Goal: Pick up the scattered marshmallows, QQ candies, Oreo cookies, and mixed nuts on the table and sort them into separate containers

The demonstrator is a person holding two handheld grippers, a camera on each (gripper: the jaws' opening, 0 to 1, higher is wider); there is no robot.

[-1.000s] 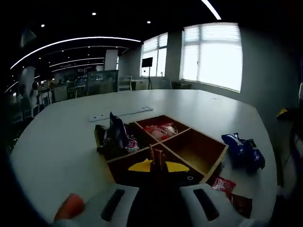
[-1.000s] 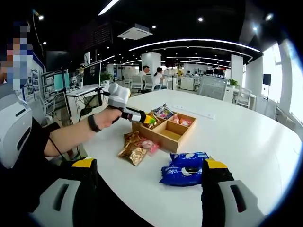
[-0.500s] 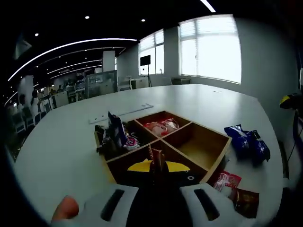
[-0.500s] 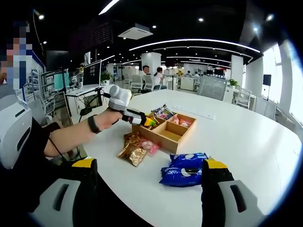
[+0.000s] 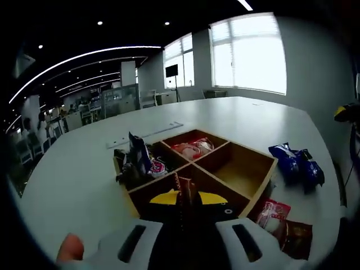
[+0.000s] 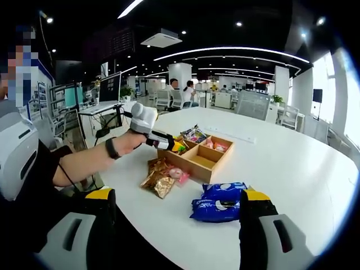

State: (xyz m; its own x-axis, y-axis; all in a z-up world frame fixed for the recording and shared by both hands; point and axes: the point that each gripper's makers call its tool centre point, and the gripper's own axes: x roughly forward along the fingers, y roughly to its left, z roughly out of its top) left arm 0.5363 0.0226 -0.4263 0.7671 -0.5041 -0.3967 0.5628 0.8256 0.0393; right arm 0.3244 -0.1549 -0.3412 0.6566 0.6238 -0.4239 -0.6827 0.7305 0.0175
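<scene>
Left gripper view: L tongs (image 5: 185,198) clamped on brown packet (image 5: 184,188) over wooden box (image 5: 247,188). R tongs (image 6: 177,216) apart, w/ blue Oreo bag (image 6: 218,201) between, near table (image 6: 292,169) edge.

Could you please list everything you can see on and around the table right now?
wooden tray: one, brown, four compartments, on the white table
pink packets: pink-red, far compartment
purple packets: left compartment
blue packets: beside the tray
gold packets: near the tray
brown packet: one, pinched by the left hand-held gripper over the near compartment
right hand-held gripper: open, yellow-tipped, near the blue packets
</scene>
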